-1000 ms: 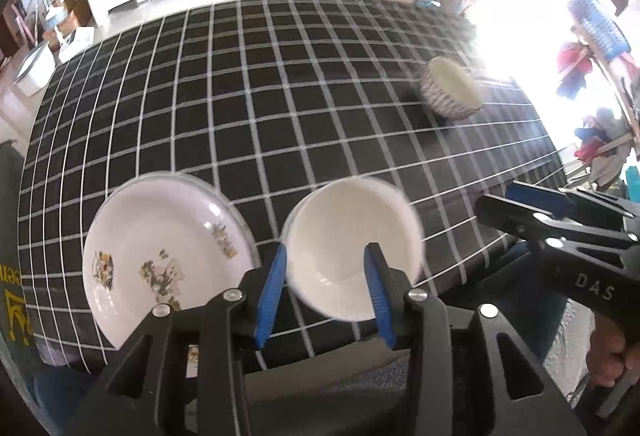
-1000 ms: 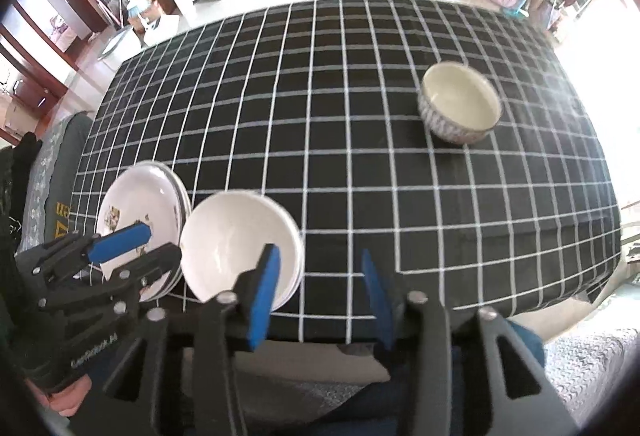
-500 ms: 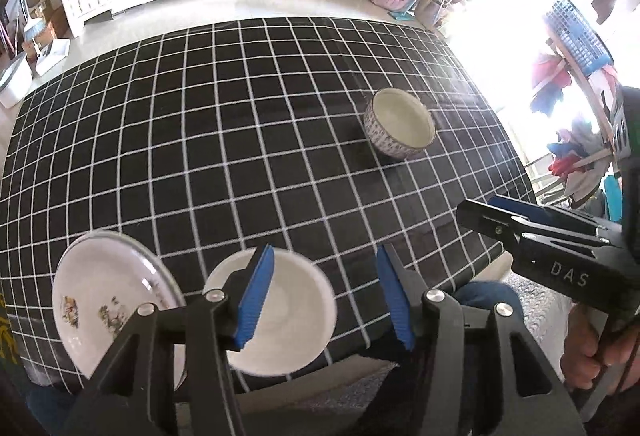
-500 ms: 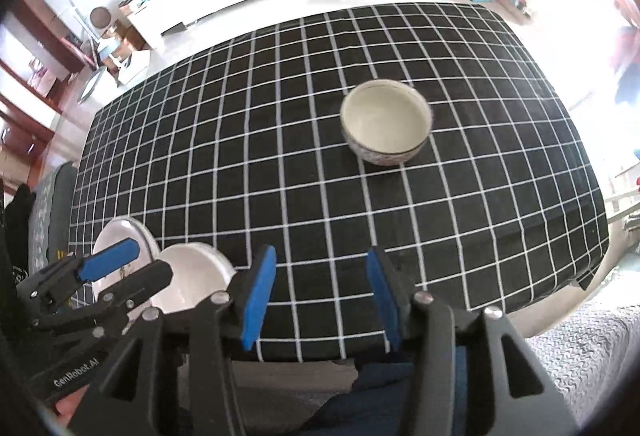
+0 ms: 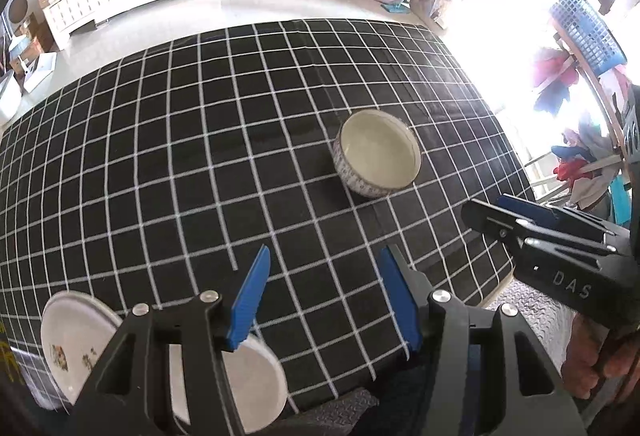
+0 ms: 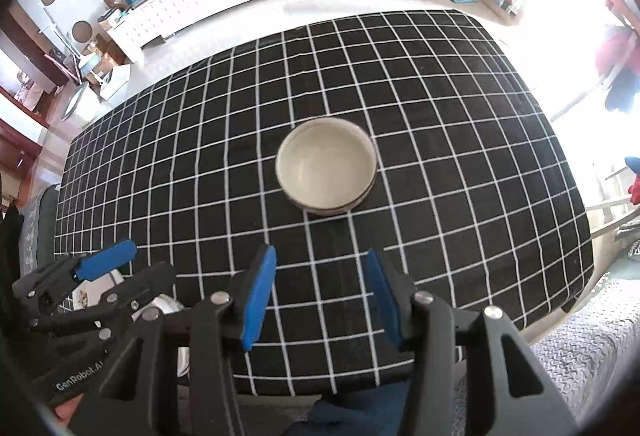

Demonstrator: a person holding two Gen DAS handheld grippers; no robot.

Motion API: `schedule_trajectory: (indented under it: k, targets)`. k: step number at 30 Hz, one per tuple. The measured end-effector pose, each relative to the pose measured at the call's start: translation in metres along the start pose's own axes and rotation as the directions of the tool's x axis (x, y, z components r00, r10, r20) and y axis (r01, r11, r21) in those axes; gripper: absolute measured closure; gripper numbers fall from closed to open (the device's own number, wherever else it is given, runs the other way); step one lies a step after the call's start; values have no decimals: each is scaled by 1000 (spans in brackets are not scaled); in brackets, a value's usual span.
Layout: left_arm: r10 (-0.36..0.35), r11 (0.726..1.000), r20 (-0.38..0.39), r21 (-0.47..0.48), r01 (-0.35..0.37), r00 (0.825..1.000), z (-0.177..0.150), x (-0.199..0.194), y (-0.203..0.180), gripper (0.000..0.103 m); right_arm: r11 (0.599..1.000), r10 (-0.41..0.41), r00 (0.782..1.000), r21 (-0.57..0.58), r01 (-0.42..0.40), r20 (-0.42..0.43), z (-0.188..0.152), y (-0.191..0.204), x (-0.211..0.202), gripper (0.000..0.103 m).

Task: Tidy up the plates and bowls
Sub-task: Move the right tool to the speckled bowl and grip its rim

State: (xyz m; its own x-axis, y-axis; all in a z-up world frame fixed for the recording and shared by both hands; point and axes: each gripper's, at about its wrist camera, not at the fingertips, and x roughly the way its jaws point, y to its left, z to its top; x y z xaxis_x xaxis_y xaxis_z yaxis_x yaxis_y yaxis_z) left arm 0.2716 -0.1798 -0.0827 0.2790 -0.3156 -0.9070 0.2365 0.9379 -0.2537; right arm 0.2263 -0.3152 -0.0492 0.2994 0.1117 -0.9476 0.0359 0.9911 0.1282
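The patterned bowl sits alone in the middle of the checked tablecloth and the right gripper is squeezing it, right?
Not quite. The patterned bowl does sit alone in the middle of the checked tablecloth, but the right gripper is not squeezing it. The right wrist view shows its jaws apart with nothing between them, well short of the bowl.

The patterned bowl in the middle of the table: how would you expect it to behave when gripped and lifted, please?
The patterned bowl looks like glazed ceramic, so probably rigid, breakable and slippery under the pads. Its steep, deep walls suggest some weight. It sits upright, so tipping seems unlikely.
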Motion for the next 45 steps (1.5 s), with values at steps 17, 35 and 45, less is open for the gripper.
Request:
schedule_trajectory:
  k: [17, 35, 45]
  targets:
    - [56, 998, -72, 30, -54, 996, 70, 86, -16, 48, 999, -40, 999, 8, 40, -33, 56, -41, 56, 51]
    - [71, 996, -153, 62, -62, 986, 85, 152, -14, 74, 999, -18, 990, 34, 22, -137, 65, -54, 119, 82]
    - [83, 993, -154, 90, -70, 985, 85, 168, -32, 92, 999, 2, 986, 49, 7, -164, 62, -52, 127, 91]
